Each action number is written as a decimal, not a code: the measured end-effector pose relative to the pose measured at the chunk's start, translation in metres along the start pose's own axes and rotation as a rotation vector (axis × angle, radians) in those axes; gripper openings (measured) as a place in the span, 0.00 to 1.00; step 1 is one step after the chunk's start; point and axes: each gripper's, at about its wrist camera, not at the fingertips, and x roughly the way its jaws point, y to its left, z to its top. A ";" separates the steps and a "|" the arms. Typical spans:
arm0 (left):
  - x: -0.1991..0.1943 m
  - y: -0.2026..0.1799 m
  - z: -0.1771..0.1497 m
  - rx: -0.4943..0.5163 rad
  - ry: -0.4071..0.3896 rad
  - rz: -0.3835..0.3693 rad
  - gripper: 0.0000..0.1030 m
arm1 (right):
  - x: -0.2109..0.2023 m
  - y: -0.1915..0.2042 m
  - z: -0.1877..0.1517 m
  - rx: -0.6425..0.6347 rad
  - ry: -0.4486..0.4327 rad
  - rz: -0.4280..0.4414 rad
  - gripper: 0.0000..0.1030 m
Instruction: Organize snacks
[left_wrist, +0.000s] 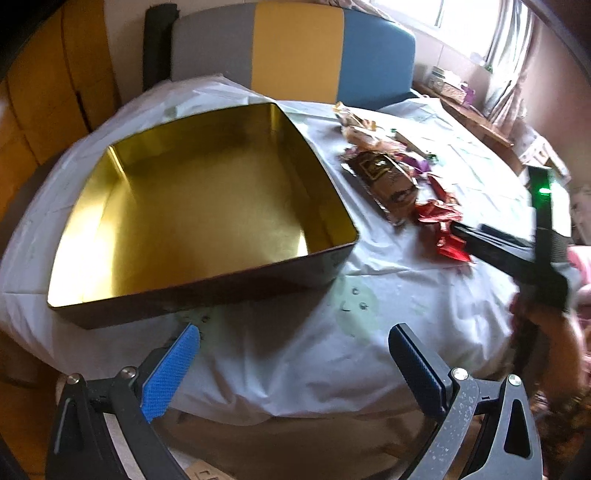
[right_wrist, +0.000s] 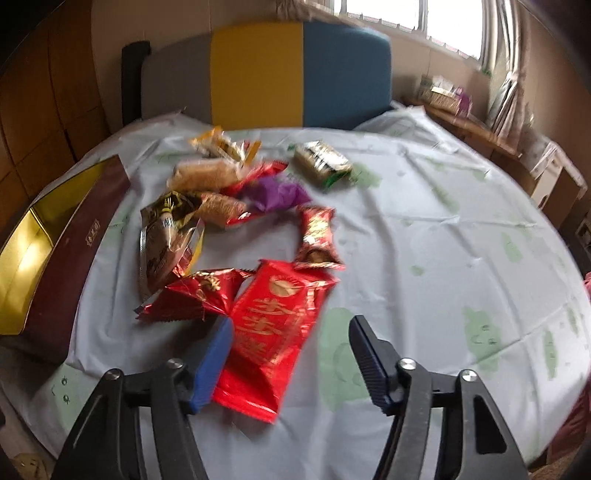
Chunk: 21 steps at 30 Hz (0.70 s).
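Nearby, the right gripper (right_wrist: 291, 332) straddles a red packet (right_wrist: 273, 332), jaws apart; the left gripper (left_wrist: 295, 339) gapes near the tin (left_wrist: 207, 284).

Gold Chinese characters on the red packet (right_wrist: 275, 325), illegible.

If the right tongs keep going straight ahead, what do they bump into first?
Most likely the big red snack packet. It already lies between the right tongs, close against the blue left finger, though depth is hard to judge.
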 end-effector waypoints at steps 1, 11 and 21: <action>0.000 0.001 0.001 -0.002 0.003 0.005 1.00 | 0.003 0.001 0.001 0.007 -0.004 0.013 0.64; 0.000 0.001 0.017 -0.023 -0.009 -0.023 1.00 | 0.015 0.010 0.003 -0.016 0.015 0.042 0.54; 0.006 -0.035 0.045 0.029 -0.017 -0.107 1.00 | 0.012 -0.038 0.003 0.004 -0.036 0.000 0.45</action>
